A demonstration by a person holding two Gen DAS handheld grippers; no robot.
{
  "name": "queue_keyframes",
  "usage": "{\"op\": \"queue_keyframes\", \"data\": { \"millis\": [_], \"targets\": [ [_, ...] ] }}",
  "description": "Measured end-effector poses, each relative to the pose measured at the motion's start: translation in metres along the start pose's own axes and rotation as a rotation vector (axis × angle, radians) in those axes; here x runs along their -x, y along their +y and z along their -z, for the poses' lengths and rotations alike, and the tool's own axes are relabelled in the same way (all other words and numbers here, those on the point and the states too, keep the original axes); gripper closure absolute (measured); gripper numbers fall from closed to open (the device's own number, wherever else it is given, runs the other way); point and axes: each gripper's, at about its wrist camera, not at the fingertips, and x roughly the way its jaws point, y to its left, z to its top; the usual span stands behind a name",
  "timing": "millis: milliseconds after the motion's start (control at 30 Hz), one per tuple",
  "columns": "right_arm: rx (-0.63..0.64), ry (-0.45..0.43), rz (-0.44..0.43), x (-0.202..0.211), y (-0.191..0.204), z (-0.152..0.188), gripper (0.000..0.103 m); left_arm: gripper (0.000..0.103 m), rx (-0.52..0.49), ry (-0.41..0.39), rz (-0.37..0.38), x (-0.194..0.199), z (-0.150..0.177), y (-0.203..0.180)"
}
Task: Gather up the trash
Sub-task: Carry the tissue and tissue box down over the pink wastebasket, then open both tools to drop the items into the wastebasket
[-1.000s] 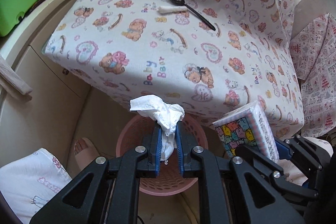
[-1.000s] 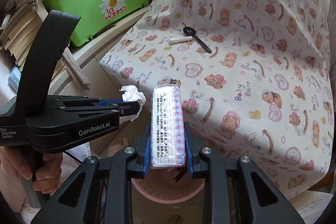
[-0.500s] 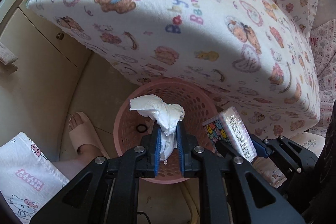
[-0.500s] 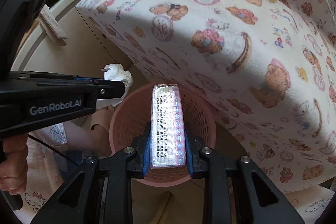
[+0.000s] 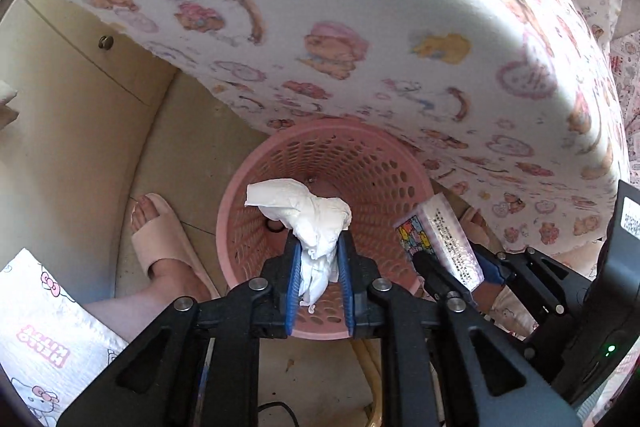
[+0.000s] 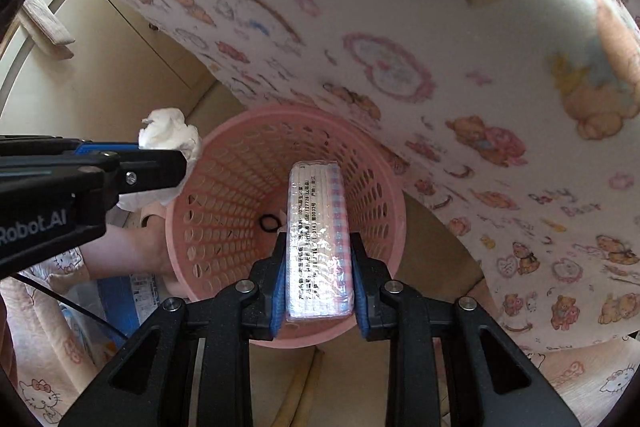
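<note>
A pink perforated basket [image 5: 360, 155] stands on the floor under the table's edge. My left gripper [image 5: 318, 239] points down over it with a crumpled white tissue [image 5: 300, 203] between its blue pads; the jaws are opening and the tissue still touches both pads. My right gripper [image 6: 318, 243] is shut on a flat pack of tissues [image 6: 318, 227], held over the basket [image 6: 224, 187]. In the right wrist view the left gripper [image 6: 172, 167] and its tissue [image 6: 168, 131] hang by the basket's left rim. A black ring [image 6: 270, 223] lies at the basket's bottom.
A table under a bear-print cloth [image 5: 360, 27] overhangs the far side of the basket. A cream cabinet [image 5: 60, 107] stands to the left. A person's foot in a beige slipper [image 5: 160, 239] is on the floor left of the basket.
Both grippers have come down from table height to just over the basket, which now fills the middle of both views. The left jaws stand a little wider around the tissue.
</note>
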Motion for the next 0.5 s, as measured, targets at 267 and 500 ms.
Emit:
{"op": "queue_keyframes", "data": {
  "millis": [267,500],
  "targets": [
    [-0.008,0.014,0.006,-0.002,0.005,0.002,0.046,0.044,0.007,-0.036,-0.049,0.004,-0.005,0.005],
    [-0.050,-0.025,0.002,0.013,0.000,-0.002,0.045,0.042,-0.047,-0.138,-0.102,0.028,-0.005,-0.004]
  ]
}}
